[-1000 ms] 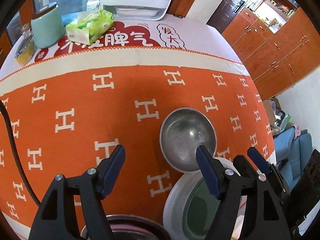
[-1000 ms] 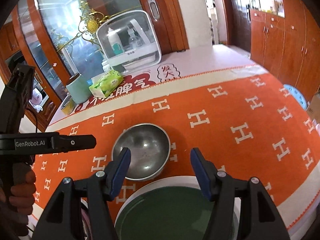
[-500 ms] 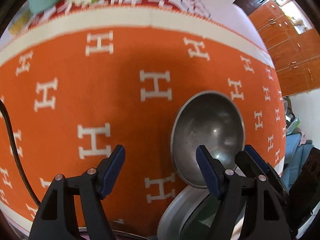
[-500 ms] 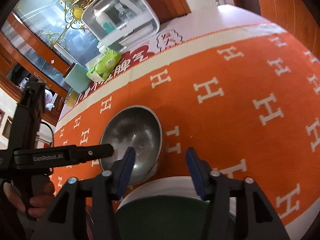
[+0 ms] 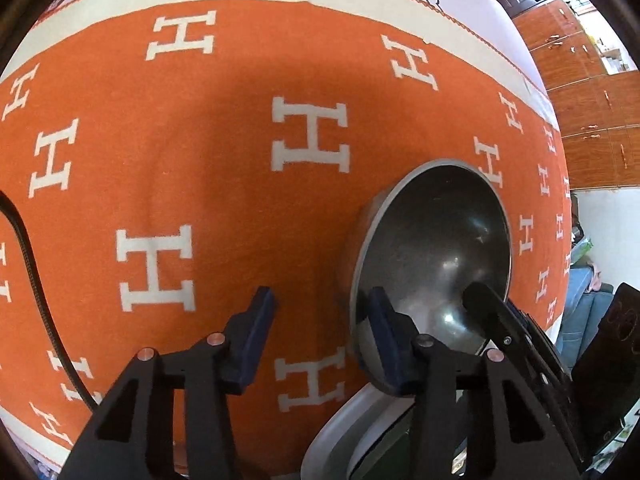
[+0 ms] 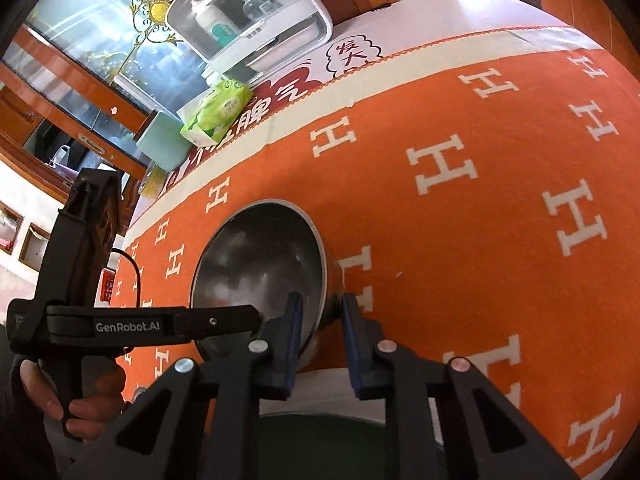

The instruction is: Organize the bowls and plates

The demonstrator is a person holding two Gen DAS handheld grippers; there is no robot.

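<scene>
Left wrist view, going left to right: the left tool has just been closing, its left pad over bare orange cloth and its right pad inside the near-left rim of the steel bowl. Whether its pads press on the wall I cannot tell. Beyond its right pad the right tool reaches in, and a white plate lies below it, nearest the camera.

Right wrist view: the left tool enters from the left, and the right tool has just been closing with the bowl's near rim between its pads, apparently clamped.

Judged step: taking hold of the bowl. Next comes a level lift, probably toward the plate.

Count: one bowl, one plate, both on the worktop.
</scene>
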